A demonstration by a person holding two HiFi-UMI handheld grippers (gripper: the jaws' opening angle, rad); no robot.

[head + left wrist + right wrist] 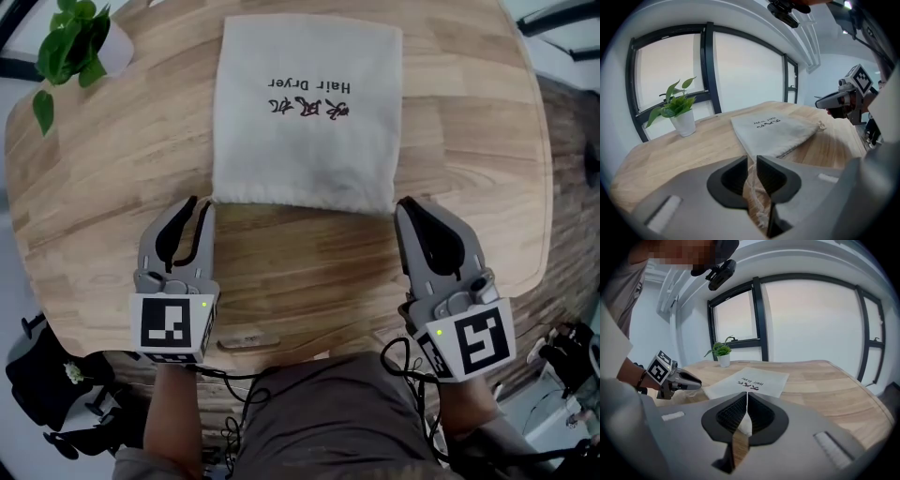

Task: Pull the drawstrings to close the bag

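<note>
A cream cloth bag printed "Hair Dryer" lies flat on the round wooden table, its gathered mouth toward me. My left gripper is at the mouth's left corner, shut on the left drawstring, whose frayed end hangs between the jaws. My right gripper is at the right corner, shut on the right drawstring, a pale cord end pinched between its jaws. The bag shows in the left gripper view, and the bag appears beyond the jaws in the right gripper view.
A small potted plant in a white pot stands at the table's far left edge. The table's near edge runs just in front of my body. Cables and dark gear lie on the floor at both sides.
</note>
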